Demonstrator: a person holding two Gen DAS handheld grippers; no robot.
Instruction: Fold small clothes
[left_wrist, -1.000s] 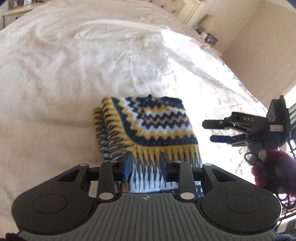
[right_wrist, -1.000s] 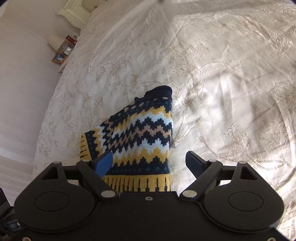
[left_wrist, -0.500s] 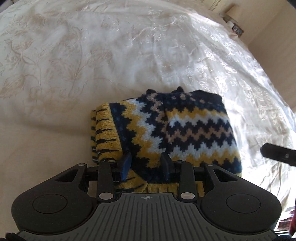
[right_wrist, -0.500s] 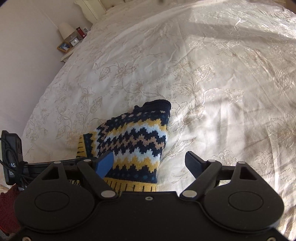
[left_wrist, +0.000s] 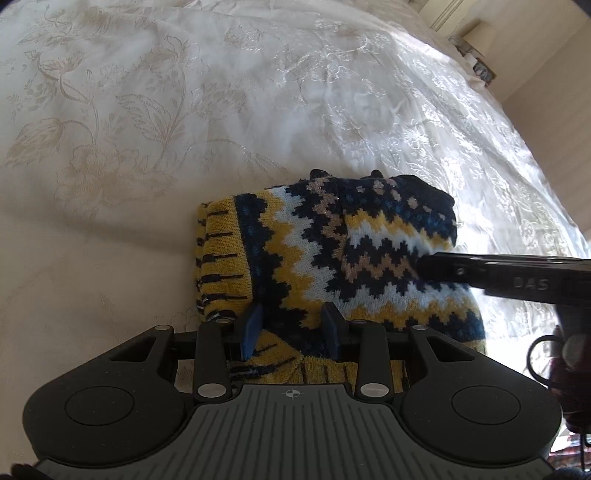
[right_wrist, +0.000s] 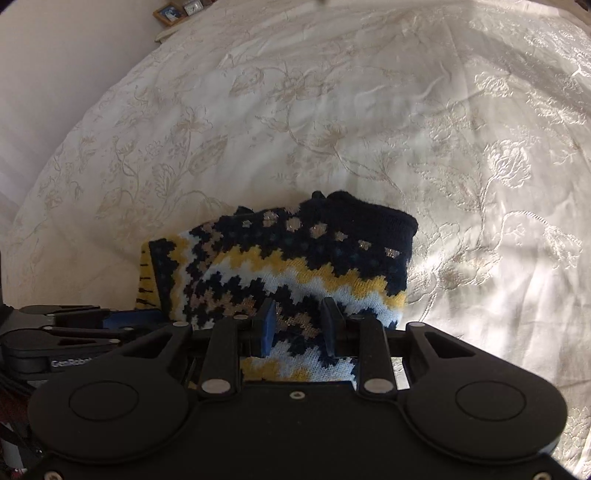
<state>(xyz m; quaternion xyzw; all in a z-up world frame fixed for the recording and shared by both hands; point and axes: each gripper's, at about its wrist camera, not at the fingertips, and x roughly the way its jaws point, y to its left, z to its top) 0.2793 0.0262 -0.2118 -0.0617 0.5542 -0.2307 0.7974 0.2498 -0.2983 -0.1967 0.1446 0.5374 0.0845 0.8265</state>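
Observation:
A knitted sweater with navy, yellow and white zigzags lies folded on the cream bedspread. Its yellow striped hem bunches at the near left. In the left wrist view my left gripper is shut on the sweater's near edge, with fabric pinched between its fingers. The right gripper's dark finger reaches in from the right over the knit. In the right wrist view my right gripper is shut on the sweater at its near edge. The left gripper sits low at the sweater's left side.
The floral bedspread spreads wide beyond and to the right of the sweater. A nightstand with picture frames stands by the wall at the far left. A lamp stands at the far right of the left wrist view.
The right gripper was wide open above the sweater; it has dropped and shut on the near edge. Both grippers have moved closer to the sweater and to each other.

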